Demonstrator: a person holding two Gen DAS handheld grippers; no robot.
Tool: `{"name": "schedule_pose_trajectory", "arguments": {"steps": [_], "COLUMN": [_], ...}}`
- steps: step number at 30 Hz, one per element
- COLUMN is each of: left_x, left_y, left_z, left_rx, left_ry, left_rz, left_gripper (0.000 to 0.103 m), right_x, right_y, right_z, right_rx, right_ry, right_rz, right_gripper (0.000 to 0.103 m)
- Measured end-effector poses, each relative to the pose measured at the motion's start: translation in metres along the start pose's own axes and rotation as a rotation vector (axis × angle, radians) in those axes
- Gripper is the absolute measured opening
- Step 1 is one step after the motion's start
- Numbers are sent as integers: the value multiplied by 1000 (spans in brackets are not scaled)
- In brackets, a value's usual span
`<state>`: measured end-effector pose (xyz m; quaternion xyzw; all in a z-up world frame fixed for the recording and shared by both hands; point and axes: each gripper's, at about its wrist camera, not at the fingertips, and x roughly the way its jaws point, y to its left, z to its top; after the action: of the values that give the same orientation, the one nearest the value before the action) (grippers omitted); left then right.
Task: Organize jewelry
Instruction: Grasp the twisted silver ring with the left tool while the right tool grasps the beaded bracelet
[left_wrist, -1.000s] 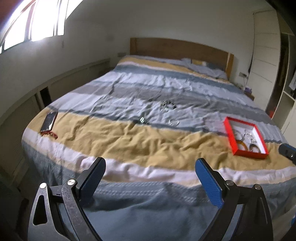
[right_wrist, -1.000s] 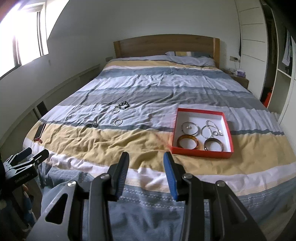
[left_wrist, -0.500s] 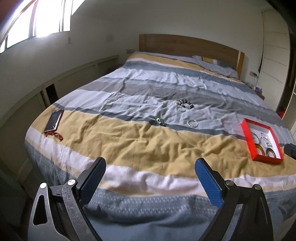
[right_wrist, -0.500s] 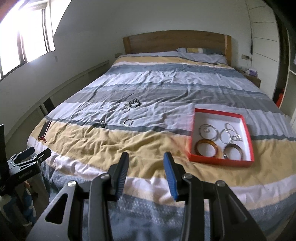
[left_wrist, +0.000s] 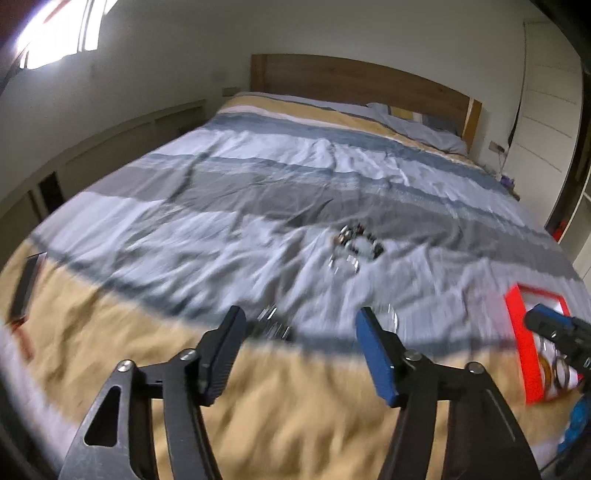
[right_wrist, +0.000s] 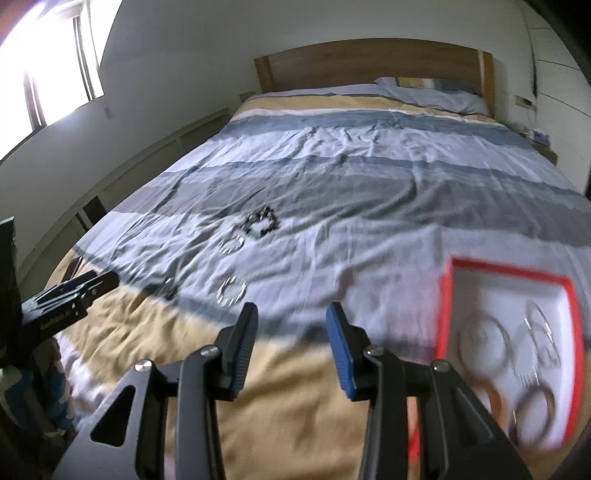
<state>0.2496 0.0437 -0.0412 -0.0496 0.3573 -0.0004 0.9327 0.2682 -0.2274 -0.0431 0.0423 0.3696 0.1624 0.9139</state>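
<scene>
Loose jewelry lies on the striped bedcover (left_wrist: 221, 206): a dark bead bracelet (right_wrist: 260, 223), a silver bracelet (right_wrist: 232, 244) just before it, another silver bracelet (right_wrist: 231, 290) nearer, and a small dark piece (right_wrist: 169, 288) to its left. A red tray (right_wrist: 447, 295) with a white floor holds several bangles and rings at the right. My left gripper (left_wrist: 300, 325) hangs over the yellow stripe with its jaws closing and nothing between them; the small piece (left_wrist: 273, 325) and a silver bracelet (left_wrist: 391, 317) lie just beyond. My right gripper (right_wrist: 291, 321) is open and holds nothing, left of the tray.
A phone (left_wrist: 26, 284) lies at the bed's left edge. A wooden headboard (right_wrist: 369, 62) and pillows close the far end. A low ledge runs along the left wall under a window. White cupboards stand at the right.
Both grippers have moved forward and lower over the bed, so the jewelry and the tray loom larger. The left jaws have narrowed. The right jaws kept their gap.
</scene>
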Motion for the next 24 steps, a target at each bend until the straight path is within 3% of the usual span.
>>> {"name": "schedule_pose_trajectory", "arguments": {"steps": [4,8,17,24], "left_x": [64,109,158,188], "left_y": [-10,-16,-17,-20], "left_z": [27,38,56,51], "left_rx": [-4,6,-44,-43], "left_ry": [70,164,275,371], "left_rz": [-57,-68,-90,-63], "left_gripper": [52,42,28,19], "right_x": [45,73,115,159], "right_y": [-12,-13,-8,1], "right_z": [28,42,63,86], "right_rx": [19,42,48,49], "right_ry": [12,57,146,192], "right_rz": [23,39,54,89], "right_gripper": [37,37,37,37]}}
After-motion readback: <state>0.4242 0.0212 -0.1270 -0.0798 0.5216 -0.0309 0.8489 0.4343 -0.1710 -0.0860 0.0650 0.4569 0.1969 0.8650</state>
